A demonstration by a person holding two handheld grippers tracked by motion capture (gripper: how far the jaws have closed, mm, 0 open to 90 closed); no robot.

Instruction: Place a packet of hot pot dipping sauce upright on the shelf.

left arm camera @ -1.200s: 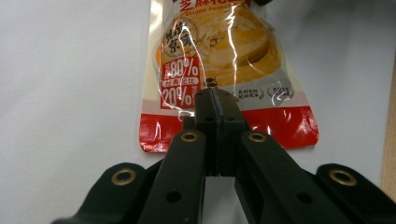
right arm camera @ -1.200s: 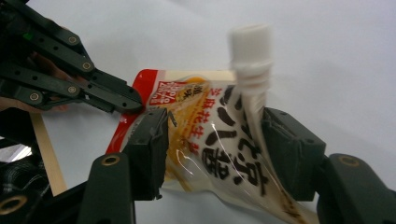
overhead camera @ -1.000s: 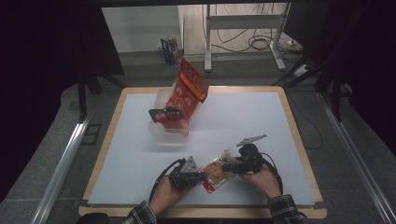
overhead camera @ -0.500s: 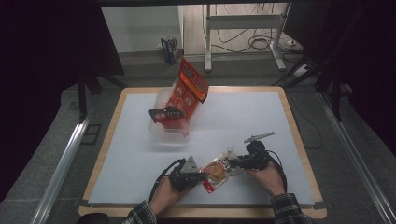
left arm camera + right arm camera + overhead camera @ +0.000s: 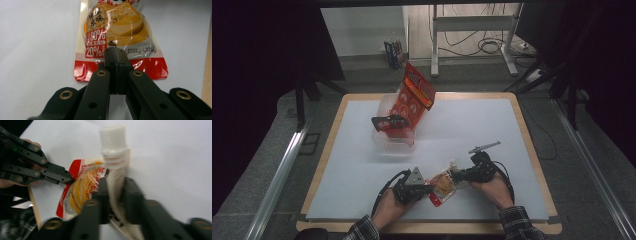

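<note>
A spouted sauce pouch (image 5: pixel 443 186), orange with a red bottom band, lies near the table's front edge between my two grippers. My left gripper (image 5: pixel 427 189) is shut on its red bottom edge; in the left gripper view the gripper (image 5: pixel 115 53) has its jaws together over the pouch (image 5: pixel 117 27). My right gripper (image 5: pixel 116 185) comes from the other end. Its jaws have just been closing and now press the pouch's (image 5: pixel 82 187) white neck below the screw cap (image 5: pixel 113 136). The right gripper (image 5: pixel 457 176) meets the pouch at its spout end.
A clear plastic container (image 5: pixel 394 137) stands at the back left of the white mat, with a red snack bag (image 5: pixel 414 95) leaning out of it and a dark packet (image 5: pixel 389 121) at its front. The wooden table edge (image 5: pixel 422 226) runs just behind the hands.
The right gripper's jaws have closed in on the pouch's spout end, and that hand has shifted slightly. The left gripper and the pouch's bottom edge stayed where they were.
</note>
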